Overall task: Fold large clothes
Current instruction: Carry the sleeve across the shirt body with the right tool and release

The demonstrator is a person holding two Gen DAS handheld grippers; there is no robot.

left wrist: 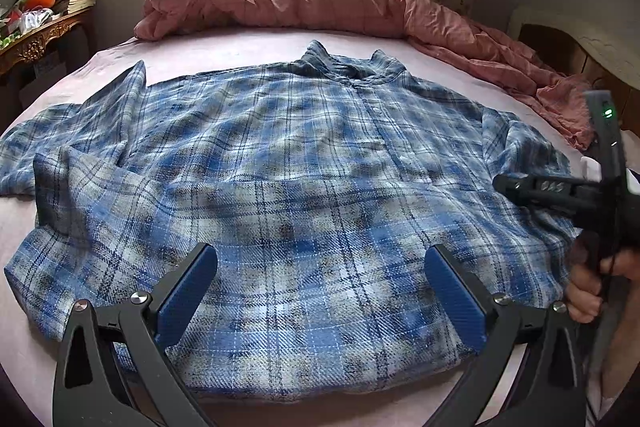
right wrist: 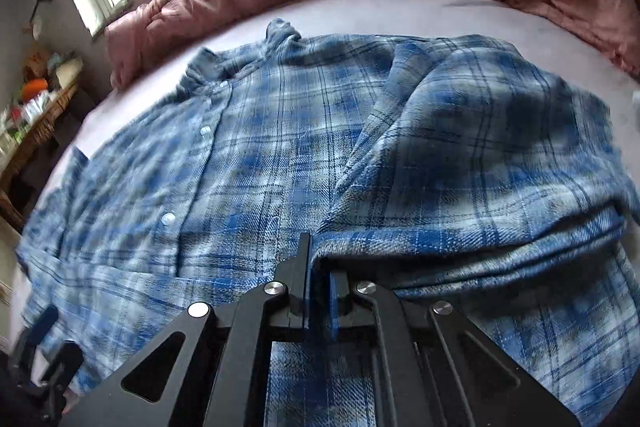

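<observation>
Blue, white and grey plaid flannel shirt (left wrist: 304, 163), buttoned, laid front up and spread wide on the bed, collar at the far side toward the window. Hem nearest both cameras. One sleeve is folded in across the body in the right wrist view; its folded edge is bunched up. White buttons seen along the placket.

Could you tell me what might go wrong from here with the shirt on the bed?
1. The right gripper pinches only a thin edge of the folded-over shirt; it could slip out and the fold fall back.
2. The left gripper hangs open above the hem, pinning nothing, so a pull could drag the whole shirt askew.
</observation>
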